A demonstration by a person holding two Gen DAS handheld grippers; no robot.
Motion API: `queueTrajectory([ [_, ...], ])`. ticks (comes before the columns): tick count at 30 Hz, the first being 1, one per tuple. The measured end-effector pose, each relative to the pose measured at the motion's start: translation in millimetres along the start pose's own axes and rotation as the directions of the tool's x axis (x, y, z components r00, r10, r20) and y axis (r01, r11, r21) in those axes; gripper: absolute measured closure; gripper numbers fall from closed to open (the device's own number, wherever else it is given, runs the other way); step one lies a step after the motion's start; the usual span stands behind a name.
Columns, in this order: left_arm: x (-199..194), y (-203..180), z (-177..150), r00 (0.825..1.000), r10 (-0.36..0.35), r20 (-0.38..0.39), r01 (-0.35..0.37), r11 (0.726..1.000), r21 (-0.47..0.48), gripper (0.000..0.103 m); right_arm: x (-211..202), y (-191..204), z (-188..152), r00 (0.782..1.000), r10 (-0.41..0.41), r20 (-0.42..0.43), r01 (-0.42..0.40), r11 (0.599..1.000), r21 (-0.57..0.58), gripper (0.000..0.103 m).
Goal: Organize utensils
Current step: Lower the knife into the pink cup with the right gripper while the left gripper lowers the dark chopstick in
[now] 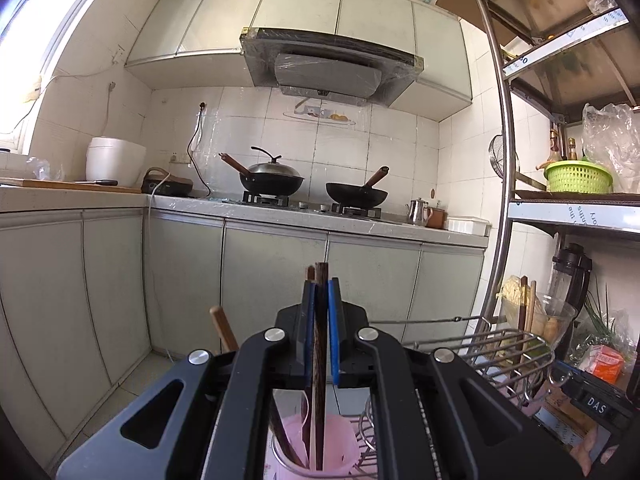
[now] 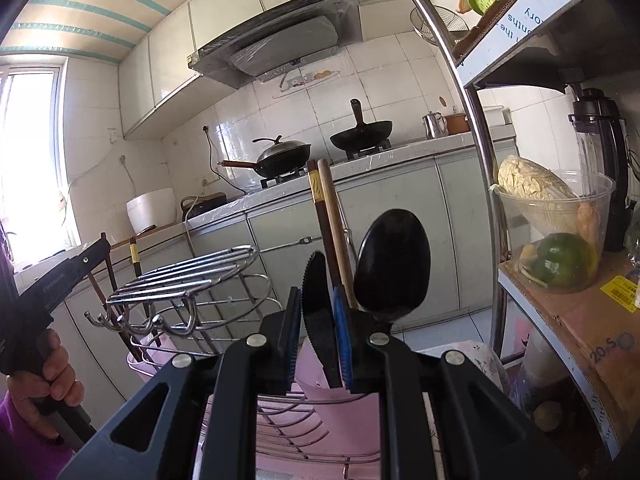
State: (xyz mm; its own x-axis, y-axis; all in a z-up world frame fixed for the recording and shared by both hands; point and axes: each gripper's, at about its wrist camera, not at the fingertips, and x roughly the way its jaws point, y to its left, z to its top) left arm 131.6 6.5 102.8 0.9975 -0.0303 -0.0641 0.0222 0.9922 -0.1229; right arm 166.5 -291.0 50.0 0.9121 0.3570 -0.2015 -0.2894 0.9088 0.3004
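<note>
My left gripper (image 1: 321, 280) is shut on dark wooden chopsticks (image 1: 320, 380), held upright with their lower ends inside a pink utensil cup (image 1: 340, 448) in the wire dish rack (image 1: 500, 344). My right gripper (image 2: 316, 300) stands open around a black serrated plastic knife (image 2: 318, 312), which leans on the right blue pad (image 2: 342, 332) and stands in a second pink cup (image 2: 348, 412). A black spoon (image 2: 392, 264) and upright chopsticks (image 2: 330, 232) stand in the same cup, behind the right finger. The left gripper's body (image 2: 44, 292) and the hand holding it show at the left edge.
A metal shelf post (image 2: 476, 140) and shelves with a bowl of vegetables (image 2: 556, 236), a blender (image 2: 600, 152) and a green basket (image 1: 578, 176) stand to the right. The counter behind carries two woks (image 1: 356, 194), a kettle (image 1: 418, 212) and a white rice cooker (image 1: 114, 160).
</note>
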Motion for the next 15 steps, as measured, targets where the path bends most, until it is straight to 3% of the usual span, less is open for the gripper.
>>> queueTrajectory([
  [8,-10.1,2.4,-30.8,0.995,-0.015,-0.096,0.013,1.000,-0.022,0.098,-0.1,-5.8,-14.7,0.998,-0.005,-0.067,0.006,1.000,0.025,0.087],
  [15,-8.4,8.1,-51.1,0.987,0.001,-0.162,-0.007,0.999,-0.036,0.097,-3.2,-5.2,-17.1,0.997,-0.013,-0.076,0.015,1.000,0.022,0.086],
])
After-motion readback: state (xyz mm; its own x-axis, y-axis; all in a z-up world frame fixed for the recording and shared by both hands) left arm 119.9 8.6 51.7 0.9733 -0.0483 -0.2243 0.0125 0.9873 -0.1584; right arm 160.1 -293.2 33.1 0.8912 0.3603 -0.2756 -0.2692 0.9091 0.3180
